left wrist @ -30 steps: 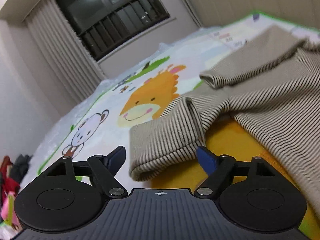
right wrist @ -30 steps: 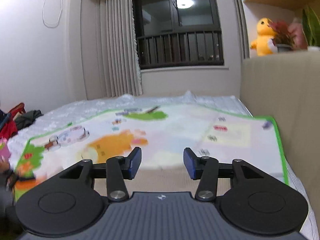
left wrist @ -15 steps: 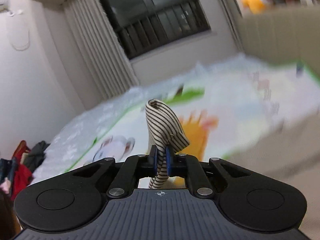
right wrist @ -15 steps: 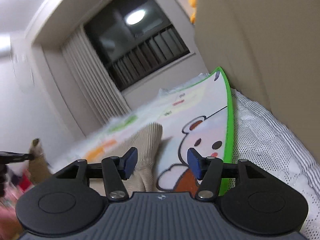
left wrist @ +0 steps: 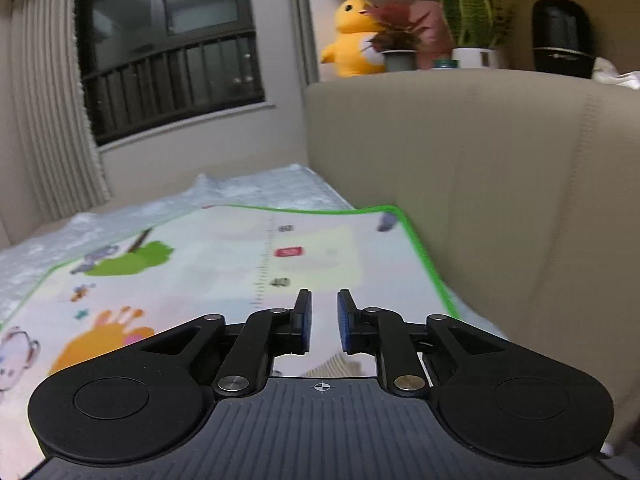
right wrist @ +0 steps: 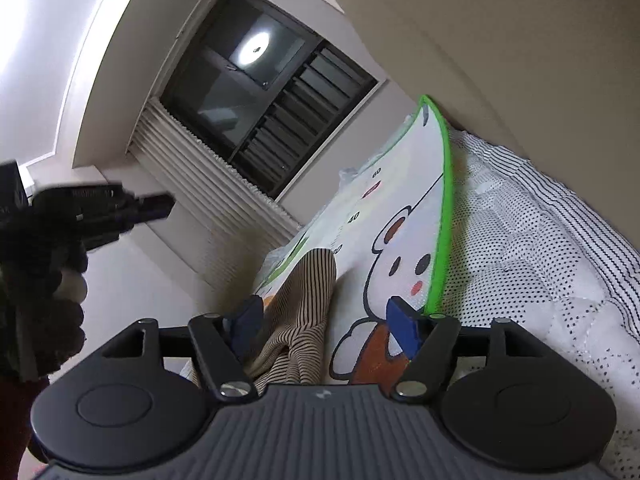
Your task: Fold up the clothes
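A beige knit top with thin dark stripes lies on a cartoon play mat. In the right wrist view, tilted sideways, my right gripper is open low over the mat, its left finger beside a sleeve of the top. My left gripper is held above the mat, its jaws a small gap apart with nothing between them. A sliver of the striped top shows below its fingers. The left gripper also shows in the right wrist view, raised at the left.
The play mat lies on a white quilted mattress. A beige padded headboard rises at the right, with a yellow plush duck, potted plants and a black object on its ledge. A dark window and curtains stand behind.
My left gripper closed on the striped sleeve, lifted it, then let it go and now faces the headboard. My right gripper has tilted sideways, dropped near the mat and opened wider.
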### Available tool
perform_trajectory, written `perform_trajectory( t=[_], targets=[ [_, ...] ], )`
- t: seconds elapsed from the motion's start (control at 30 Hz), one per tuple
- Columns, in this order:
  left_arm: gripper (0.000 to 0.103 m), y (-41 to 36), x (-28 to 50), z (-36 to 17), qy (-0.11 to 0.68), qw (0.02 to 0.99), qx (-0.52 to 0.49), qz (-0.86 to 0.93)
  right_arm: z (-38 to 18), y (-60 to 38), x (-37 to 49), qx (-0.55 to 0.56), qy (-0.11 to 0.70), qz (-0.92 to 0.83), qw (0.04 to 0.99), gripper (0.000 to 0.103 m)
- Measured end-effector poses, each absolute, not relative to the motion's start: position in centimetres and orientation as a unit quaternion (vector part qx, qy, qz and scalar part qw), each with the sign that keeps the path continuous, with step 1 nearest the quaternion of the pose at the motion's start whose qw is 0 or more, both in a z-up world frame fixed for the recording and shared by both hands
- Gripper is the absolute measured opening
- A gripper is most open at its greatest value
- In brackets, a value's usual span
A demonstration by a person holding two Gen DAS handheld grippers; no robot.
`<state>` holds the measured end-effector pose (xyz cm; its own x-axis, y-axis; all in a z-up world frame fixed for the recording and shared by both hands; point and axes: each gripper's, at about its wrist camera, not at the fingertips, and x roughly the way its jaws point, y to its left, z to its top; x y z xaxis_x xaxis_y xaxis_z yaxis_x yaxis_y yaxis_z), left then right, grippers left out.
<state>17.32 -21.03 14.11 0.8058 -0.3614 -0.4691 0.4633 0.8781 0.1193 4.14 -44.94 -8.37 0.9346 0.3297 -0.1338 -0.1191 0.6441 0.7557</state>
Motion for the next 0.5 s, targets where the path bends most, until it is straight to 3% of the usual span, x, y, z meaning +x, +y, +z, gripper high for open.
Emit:
perform_trajectory(
  t=[0.07,0.3,0.37,0.47,0.5],
  targets=[
    [0.040,-20.2,16.4,13.4,0.224,0.944,0.110,-0.218,-8.5,-45.0,4.4,0.407,0.134,0.125,0.895,0.071],
    [0.049,-11.5,14.4,4.9,0.294,0.941,0.094,-0.139,-8.5,-44.6,5.6,0.403,0.158,0.115,0.894,0.081],
    [0.050,-8.8,14.4,1.9,0.324,0.936,0.087,-0.112,-8.3,-44.2,6.1,0.396,0.167,0.114,0.896,0.086],
    [0.053,-5.2,14.4,-1.3,0.353,0.928,0.052,-0.104,-8.0,-43.3,6.7,0.372,0.185,0.121,0.902,0.103],
    [0.054,-4.4,14.3,-2.0,0.356,0.927,0.044,-0.106,-7.8,-42.9,6.9,0.362,0.191,0.120,0.905,0.103]
  ],
)
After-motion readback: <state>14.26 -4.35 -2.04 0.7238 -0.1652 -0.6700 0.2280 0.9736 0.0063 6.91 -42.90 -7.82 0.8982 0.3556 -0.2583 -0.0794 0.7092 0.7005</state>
